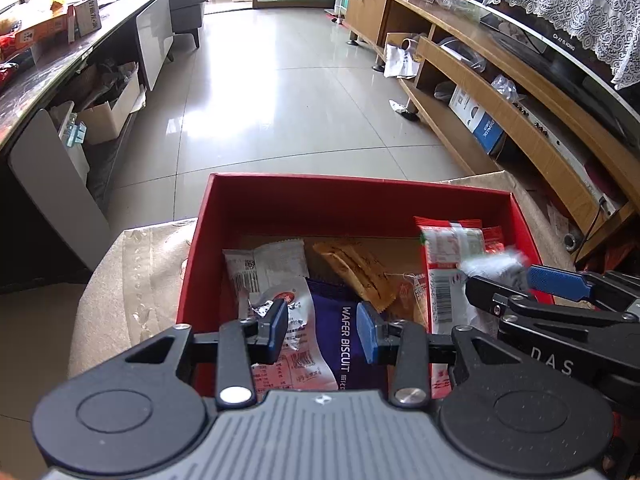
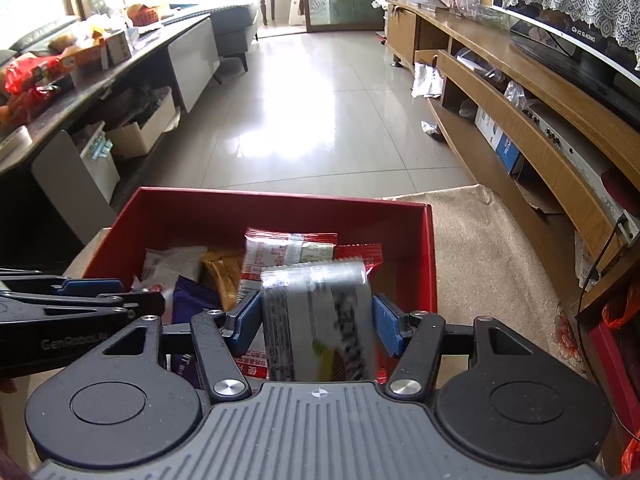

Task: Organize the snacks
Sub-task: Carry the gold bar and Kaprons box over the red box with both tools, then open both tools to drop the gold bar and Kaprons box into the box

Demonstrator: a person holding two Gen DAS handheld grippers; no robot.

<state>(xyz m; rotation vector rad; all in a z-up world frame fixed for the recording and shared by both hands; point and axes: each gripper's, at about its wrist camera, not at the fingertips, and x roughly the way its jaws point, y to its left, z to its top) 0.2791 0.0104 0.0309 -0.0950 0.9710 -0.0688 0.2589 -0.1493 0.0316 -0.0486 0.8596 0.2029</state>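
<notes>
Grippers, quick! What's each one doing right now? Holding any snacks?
Left gripper: jaws a little apart, holding nothing.
Right gripper: closed on a silver snack packet.

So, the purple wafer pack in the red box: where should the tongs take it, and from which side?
Probably by its far sealed end, coming from above. The wafer pack lies flat in the box with a white packet over its left edge, so the long sides are not both free. The far end shows bare and thin enough to pinch.
</notes>
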